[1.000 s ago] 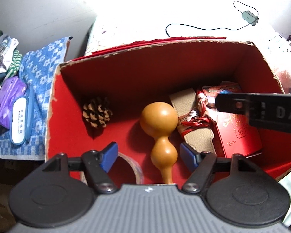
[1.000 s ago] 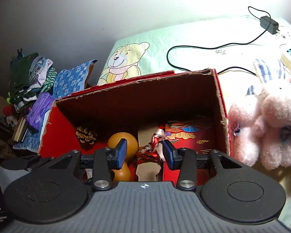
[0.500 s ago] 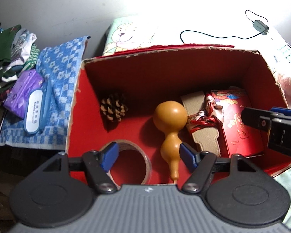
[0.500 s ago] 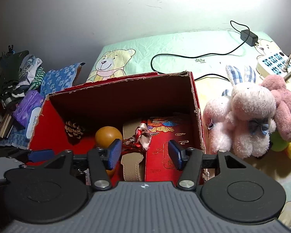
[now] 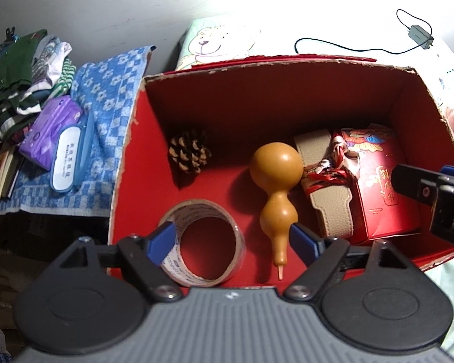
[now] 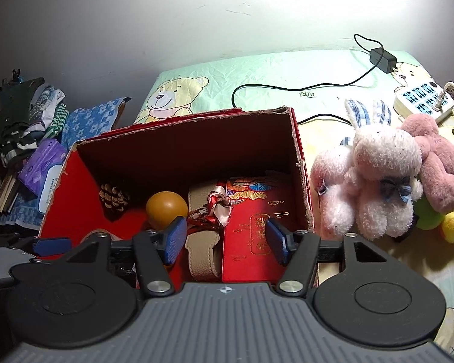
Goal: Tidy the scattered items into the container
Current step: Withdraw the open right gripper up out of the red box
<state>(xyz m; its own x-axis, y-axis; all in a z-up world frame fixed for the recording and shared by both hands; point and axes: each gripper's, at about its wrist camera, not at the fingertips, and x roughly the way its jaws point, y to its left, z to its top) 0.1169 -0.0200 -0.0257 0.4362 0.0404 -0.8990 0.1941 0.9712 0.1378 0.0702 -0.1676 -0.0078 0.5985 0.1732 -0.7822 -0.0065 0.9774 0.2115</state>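
Both grippers hover above a red cardboard box (image 5: 130, 157) on a bear-print bedsheet (image 6: 257, 72); the left gripper (image 5: 233, 240) has its blue-padded fingers spread wide and holds nothing, and the right gripper (image 6: 225, 237) likewise stands with fingers apart and empty over the box's right half. Beside the box on its right lie a pale pink plush rabbit (image 6: 369, 181) and a darker pink plush toy (image 6: 442, 163), touching each other, with a white power strip (image 6: 422, 101) and a black charger (image 6: 383, 59) on its cable farther back. To the left, a blue patterned cloth (image 5: 106, 96) carries a purple packet (image 5: 50, 131) and a white-lidded wipes pack (image 5: 68, 158), next to a heap of folded clothes (image 5: 24, 72). Inside the box, a red gift package (image 5: 378, 181) fills the right side, a beige strap (image 5: 327, 190) tied with a red ribbon (image 5: 330, 175) lies against it, an orange gourd (image 5: 277, 187) rests in the middle, a tape roll (image 5: 236, 233) lies flat at the near left, and a pine cone (image 5: 189, 151) sits at the far left.
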